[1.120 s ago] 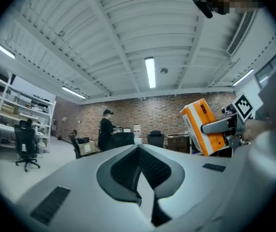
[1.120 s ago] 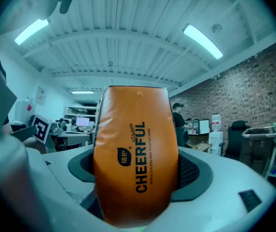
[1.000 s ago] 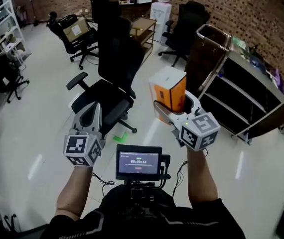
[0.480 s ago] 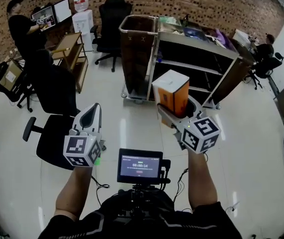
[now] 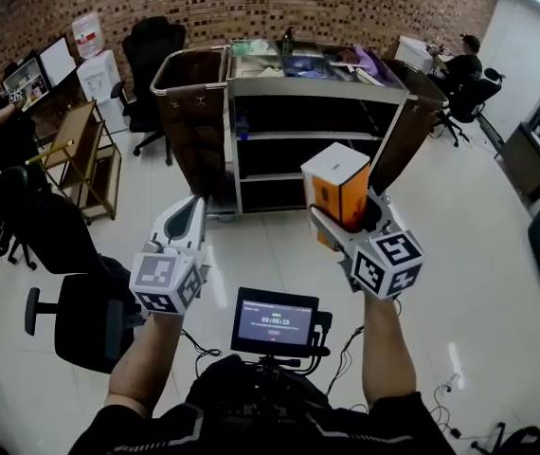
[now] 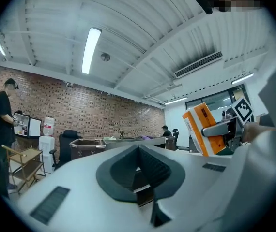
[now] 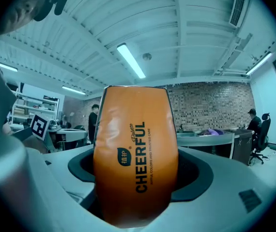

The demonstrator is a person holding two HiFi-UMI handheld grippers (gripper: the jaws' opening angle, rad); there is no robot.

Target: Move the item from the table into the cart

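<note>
An orange and white pack (image 5: 334, 184) marked CHEERFUL stands upright between the jaws of my right gripper (image 5: 346, 212), which is shut on it at chest height. It fills the middle of the right gripper view as the pack (image 7: 135, 158). My left gripper (image 5: 186, 224) is level beside it, shut and holding nothing. The left gripper view shows the pack (image 6: 202, 128) off to the right. The dark shelved cart (image 5: 300, 89) stands straight ahead across the white floor, with its shelves facing me and several things on its top.
A brown bin (image 5: 191, 83) forms the cart's left end. A wooden trolley (image 5: 86, 150) and black office chairs (image 5: 57, 254) stand to the left. A person (image 5: 462, 64) sits at the far right. A small monitor (image 5: 275, 322) is mounted in front of my chest.
The view has swung from the office chairs round to the cart, which is now centred ahead. Both grippers keep their pose, and the pack stays in the right one.
</note>
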